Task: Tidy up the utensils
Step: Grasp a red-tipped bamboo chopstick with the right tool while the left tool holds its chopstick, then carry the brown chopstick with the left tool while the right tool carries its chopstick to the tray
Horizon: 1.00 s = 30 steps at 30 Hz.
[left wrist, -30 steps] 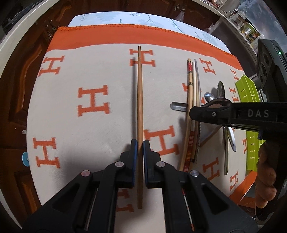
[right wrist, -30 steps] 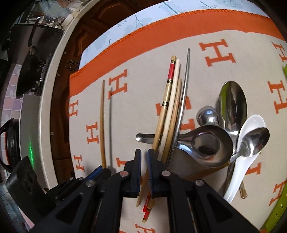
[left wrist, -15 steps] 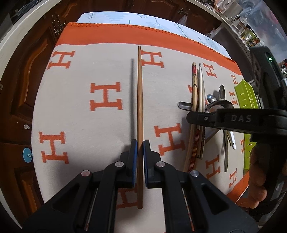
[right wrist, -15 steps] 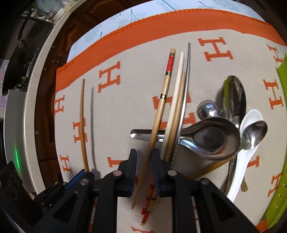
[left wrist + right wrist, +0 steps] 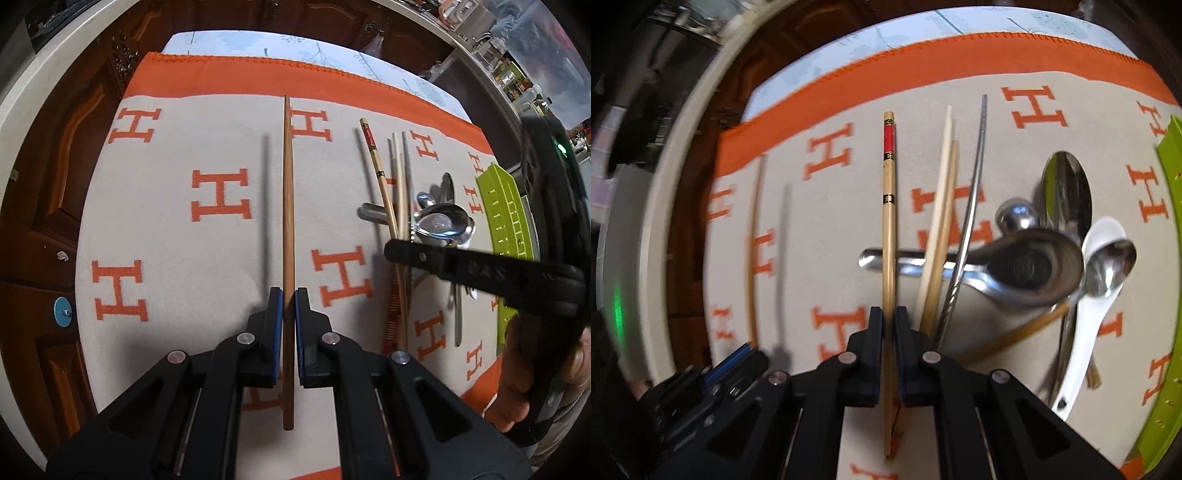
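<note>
since each chopstick has to come clear of the spoon pile, the left gripper is clamped on a plain wooden chopstick and the right gripper pinches a red-banded chopstick, both over the blanket.

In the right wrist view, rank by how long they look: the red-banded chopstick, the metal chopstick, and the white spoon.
1. red-banded chopstick, though it is held nearest the camera
2. metal chopstick
3. white spoon, clearly shortest
</note>
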{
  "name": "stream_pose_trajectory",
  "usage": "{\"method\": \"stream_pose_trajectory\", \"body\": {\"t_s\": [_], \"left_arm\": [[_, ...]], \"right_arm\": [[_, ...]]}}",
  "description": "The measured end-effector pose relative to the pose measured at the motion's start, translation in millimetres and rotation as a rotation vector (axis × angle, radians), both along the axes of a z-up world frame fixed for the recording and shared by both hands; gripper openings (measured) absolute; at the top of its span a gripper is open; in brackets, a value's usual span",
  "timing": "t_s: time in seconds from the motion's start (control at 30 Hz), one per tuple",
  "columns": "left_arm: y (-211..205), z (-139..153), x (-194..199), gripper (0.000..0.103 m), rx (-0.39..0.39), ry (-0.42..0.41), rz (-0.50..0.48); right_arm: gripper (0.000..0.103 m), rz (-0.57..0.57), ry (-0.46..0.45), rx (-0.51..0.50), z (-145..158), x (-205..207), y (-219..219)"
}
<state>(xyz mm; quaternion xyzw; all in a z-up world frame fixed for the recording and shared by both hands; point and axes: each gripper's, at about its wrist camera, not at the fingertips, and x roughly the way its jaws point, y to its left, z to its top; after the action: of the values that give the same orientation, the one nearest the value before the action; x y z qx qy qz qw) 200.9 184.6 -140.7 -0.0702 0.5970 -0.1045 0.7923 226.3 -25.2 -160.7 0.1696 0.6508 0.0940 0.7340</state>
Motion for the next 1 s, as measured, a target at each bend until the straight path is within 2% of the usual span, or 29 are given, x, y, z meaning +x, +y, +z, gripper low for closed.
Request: {"method": "stream_pose_trajectory", "body": {"t_s": [0.23,0.33,0.5,0.7,0.87,1.0], "left_arm": [[-32.2,25.6,-19.6,0.004,-0.005,-0.028,-0.040],[-58.2,38.1,-30.9,0.004,-0.024,-0.042,-0.072],[-113.0,55.4,-49.5,0.004,-0.079,-0.061,-0.136],[-192.5,67.0,-67.2,0.004,-0.152,-0.075,-0.223],[-252.4,71.0,-71.8,0.004,-0.181,-0.072,-0.270],[-282.8,72.7,-69.1,0.004,-0.189,-0.078,-0.277]], "right_arm": [[0.006,0.000,-0.084,0.099,38.5,-47.3,-38.7],[0.006,-0.008,-0.138,0.085,56.4,-71.4,-67.4],[0.006,-0.028,-0.212,0.000,77.4,-103.9,-116.0],[0.006,-0.092,-0.293,-0.160,96.8,-133.5,-188.1],[0.006,-0.115,-0.297,-0.293,93.2,-135.7,-229.5],[0.006,-0.083,-0.251,-0.363,72.4,-126.9,-243.0]]}}
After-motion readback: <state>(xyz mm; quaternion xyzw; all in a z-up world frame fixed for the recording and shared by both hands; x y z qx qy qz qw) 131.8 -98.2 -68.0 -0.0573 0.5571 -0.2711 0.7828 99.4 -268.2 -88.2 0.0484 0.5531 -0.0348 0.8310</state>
